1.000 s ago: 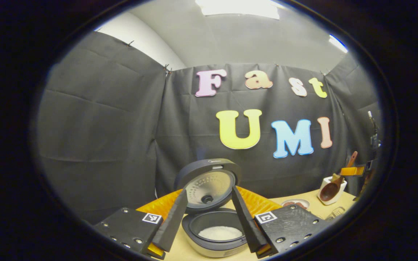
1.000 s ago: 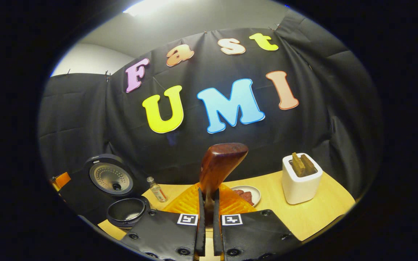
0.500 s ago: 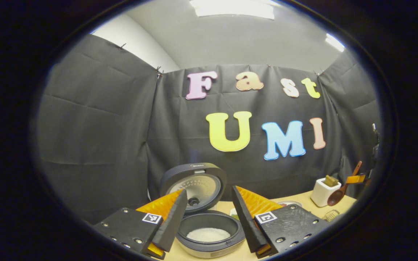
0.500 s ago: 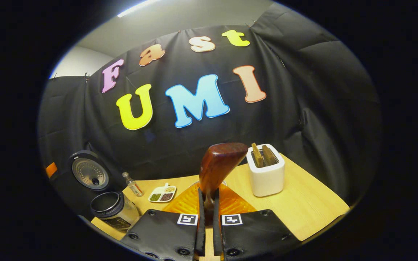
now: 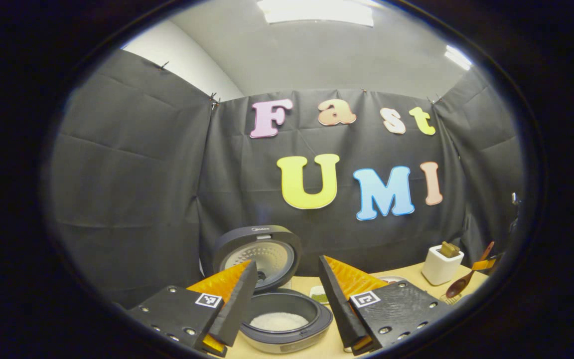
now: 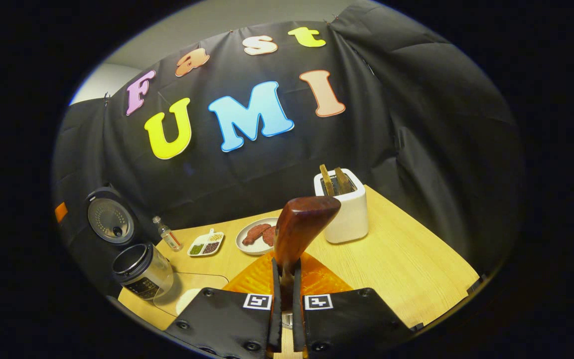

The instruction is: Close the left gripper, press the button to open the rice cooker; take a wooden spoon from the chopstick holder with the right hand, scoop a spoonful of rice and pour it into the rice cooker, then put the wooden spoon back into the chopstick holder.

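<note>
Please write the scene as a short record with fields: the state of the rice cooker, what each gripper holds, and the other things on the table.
rice cooker: lid up, white rice in the pot
left gripper: open, holds nothing, in front of the cooker
right gripper: shut on the wooden spoon, bowl end up
chopstick holder: white, upright, two wooden utensils inside
plate: reddish food on it
small divided dish: green and dark fillings
small bottle: upright, near the cooker
table: light wood
</note>
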